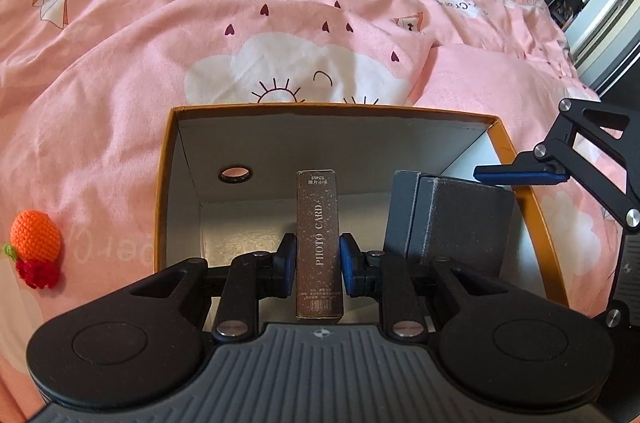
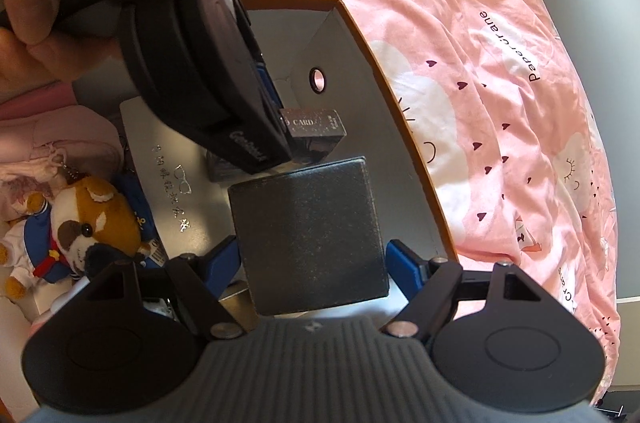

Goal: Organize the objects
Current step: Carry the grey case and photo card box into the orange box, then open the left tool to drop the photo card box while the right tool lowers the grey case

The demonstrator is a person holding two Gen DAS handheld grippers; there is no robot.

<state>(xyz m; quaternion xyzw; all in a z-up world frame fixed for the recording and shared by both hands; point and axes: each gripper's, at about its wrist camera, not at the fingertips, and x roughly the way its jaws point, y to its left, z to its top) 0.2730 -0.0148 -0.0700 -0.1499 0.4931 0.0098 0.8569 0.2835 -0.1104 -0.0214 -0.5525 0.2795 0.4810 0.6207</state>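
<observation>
Pink bedspread (image 1: 168, 35) with cloud prints, under an open orange-rimmed box (image 1: 162, 183); left gripper (image 1: 319, 265) clenched on a brown photo card box (image 1: 320, 243), held upright inside the open box; right gripper (image 2: 310, 263) with pads on both sides of a dark square box (image 2: 308, 227), also inside, grasp uncertain; crocheted orange toy (image 1: 35, 235) lying left of the box; plush dog (image 2: 86, 219) beside it.
</observation>
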